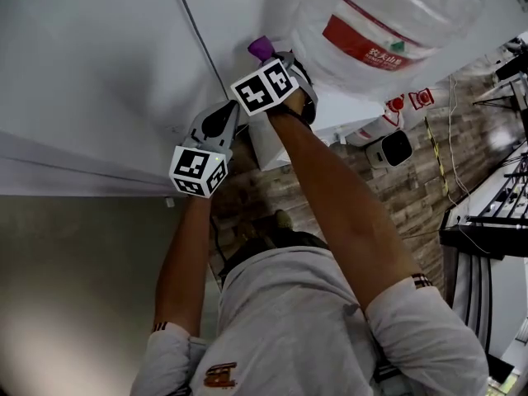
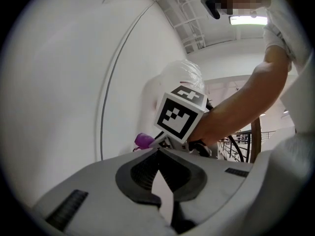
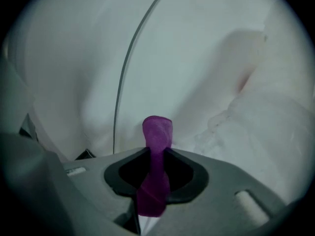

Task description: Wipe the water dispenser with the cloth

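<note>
Item 1: we are logging the right gripper (image 3: 156,181), whose jaws are clamping a purple cloth (image 3: 156,136); the cloth is standing up past the jaw tips toward 12 o'clock as a narrow rolled strip

Item 2: in the head view we are finding that right gripper (image 1: 279,56) at the 12 o'clock end of the person's right forearm, with the cloth (image 1: 261,48) poking out at about 11 o'clock of its marker cube, close to the white wall (image 1: 99,73) beside the water bottle (image 1: 388,23). Whether the cloth is touching any surface, we cannot tell

Item 3: we are listing the water bottle as large, clear and red-labelled, lying at 1 o'clock of the right gripper; the white body of the water dispenser (image 1: 346,106) is showing just under it

Item 4: we are recording the left gripper (image 2: 159,156) with its jaws brought together and nothing between them. In the head view the left gripper (image 1: 235,112) is sitting at 7 o'clock of the right gripper, just beside it

Item 5: we are noting a wood-pattern floor (image 1: 396,188) at 3 o'clock of the person's arms
</note>
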